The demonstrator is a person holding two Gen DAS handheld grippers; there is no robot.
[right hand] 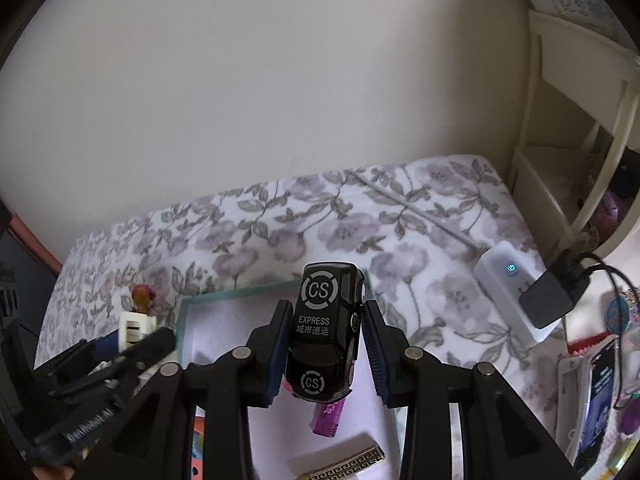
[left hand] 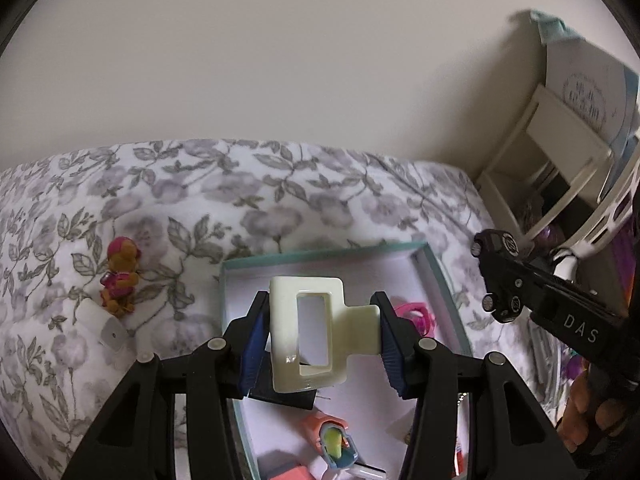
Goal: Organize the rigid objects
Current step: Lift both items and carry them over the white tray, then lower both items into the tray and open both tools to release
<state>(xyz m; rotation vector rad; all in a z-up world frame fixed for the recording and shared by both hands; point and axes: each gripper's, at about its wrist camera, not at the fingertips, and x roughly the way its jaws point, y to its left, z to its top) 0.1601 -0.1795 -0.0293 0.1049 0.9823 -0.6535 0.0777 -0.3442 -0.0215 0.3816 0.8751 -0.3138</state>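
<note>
My left gripper (left hand: 320, 320) is shut on a cream hair claw clip (left hand: 288, 344), its blue pads pressing both sides. It hangs over a teal-rimmed box (left hand: 320, 250) with a white floor. My right gripper (right hand: 326, 320) is shut on a black toy car (right hand: 324, 336) marked "CS EXPRESS", above the same box (right hand: 240, 290). In the left wrist view the car (left hand: 496, 276) shows at the right, off the box's right edge. In the right wrist view the clip (right hand: 136, 326) shows at the lower left.
The box lies on a floral bedspread (left hand: 200, 192) and holds a pink piece (left hand: 416, 314), a peach toy (left hand: 332, 440) and a purple item (right hand: 328, 416). A pink-and-orange figure (left hand: 120, 276) lies left of it. A white power strip (right hand: 508, 280) and cream shelves (right hand: 568, 160) stand right.
</note>
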